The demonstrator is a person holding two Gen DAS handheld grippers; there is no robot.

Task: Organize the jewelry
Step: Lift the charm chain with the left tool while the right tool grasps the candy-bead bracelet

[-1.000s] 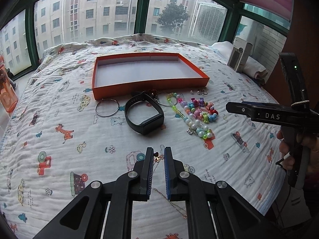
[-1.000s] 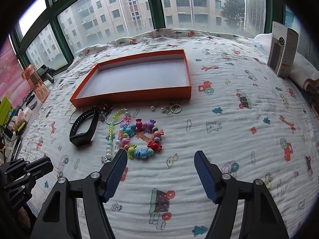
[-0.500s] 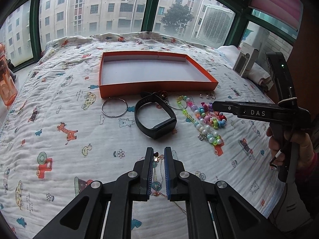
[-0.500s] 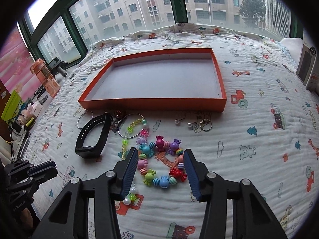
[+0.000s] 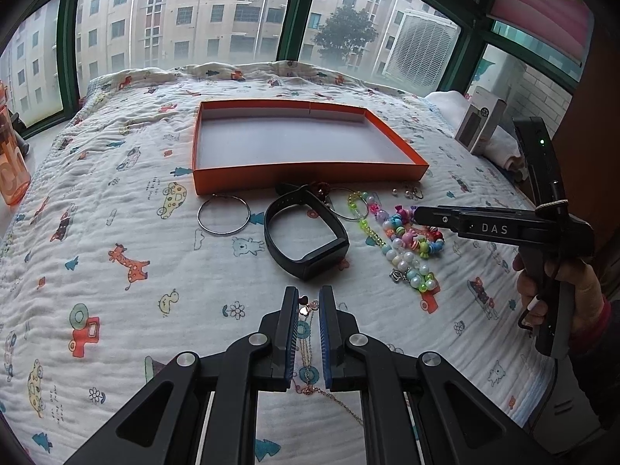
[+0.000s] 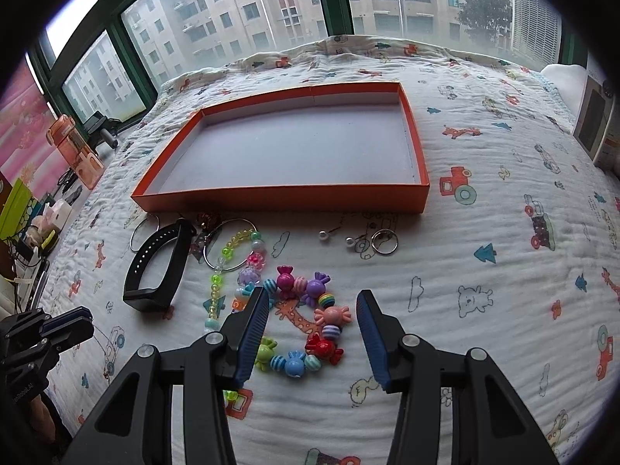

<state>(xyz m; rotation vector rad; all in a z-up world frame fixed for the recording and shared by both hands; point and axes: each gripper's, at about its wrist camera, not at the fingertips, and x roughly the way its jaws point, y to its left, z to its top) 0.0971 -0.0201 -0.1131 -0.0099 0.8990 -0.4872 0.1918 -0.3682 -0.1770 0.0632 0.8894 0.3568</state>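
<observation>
A quilted cartoon-print bedspread [image 6: 484, 255] fills the frame. At upper centre sits the empty orange cardboard tray [image 6: 279, 197], its long axis left-right. The candy-bead bracelet [image 6: 310, 321], glossy plastic, lies lower centre between the right gripper [image 6: 312, 306]'s parted pads. The left gripper [image 5: 309, 304] pinches a thin gold chain necklace [image 5: 310, 348].
</observation>
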